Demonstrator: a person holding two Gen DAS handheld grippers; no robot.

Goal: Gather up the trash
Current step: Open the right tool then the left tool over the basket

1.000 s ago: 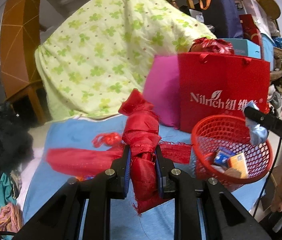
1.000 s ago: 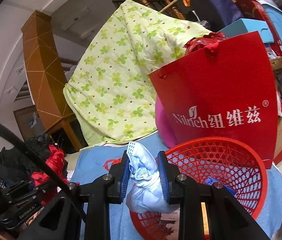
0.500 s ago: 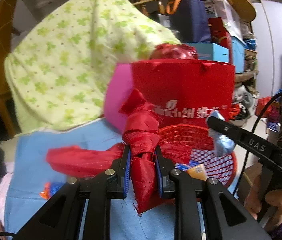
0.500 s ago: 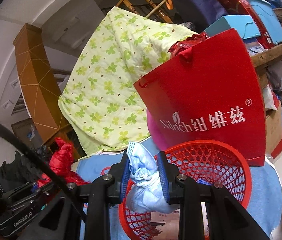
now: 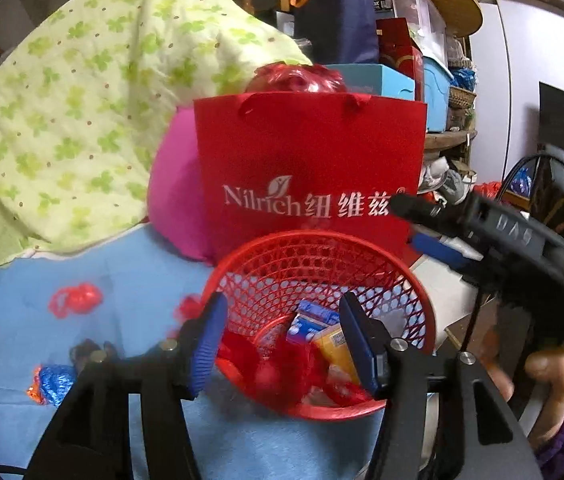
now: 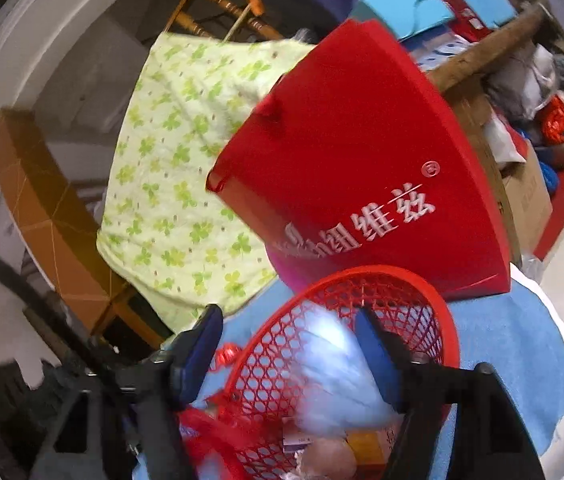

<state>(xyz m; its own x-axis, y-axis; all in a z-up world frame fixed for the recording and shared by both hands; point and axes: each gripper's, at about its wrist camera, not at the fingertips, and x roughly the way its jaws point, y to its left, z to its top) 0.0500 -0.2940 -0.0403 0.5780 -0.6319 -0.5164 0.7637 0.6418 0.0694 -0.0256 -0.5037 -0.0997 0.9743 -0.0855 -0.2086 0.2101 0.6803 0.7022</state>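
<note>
Left claw (image 5: 282,344): jaws opening, spread over the near rim of the red basket (image 5: 422,304); nothing pinched between the blue pads.
Red crumpled wrap (image 5: 282,364): lies loose in the basket just below the left claw, free of both pads. It looks like thin fabric or foil, so I judge it very light, soft and springy, apt to unfold and catch on the mesh.
Right claw (image 6: 288,354): jaws opening above the same basket; the pale blue wad (image 6: 338,376) sits between the pads, blurred, and no pad seems to press on it. Whether it has reached the bottom cannot be told.
Pale blue wad, handling: soft, light, crushable, with no risk of breakage. A pinch across its bulk is enough, and it may cling to a rubber pad on release.
Basket contents: a blue packet (image 5: 314,322) and an orange packet (image 5: 334,346) lie inside beside the red wrap.
Trash still out: a red curled scrap (image 5: 75,300) and a blue-and-orange foil wrapper (image 5: 51,384) lie on the blue cloth (image 5: 141,272) that covers the surface, well left of the basket.
Where to take hold: the curled scrap across its loops, and the foil wrapper at its bunched middle, where it is thickest. Foil is slippery, so a firm close seems wise.
Behind: a red gift bag (image 5: 310,168) stands upright, close behind the basket.
</note>
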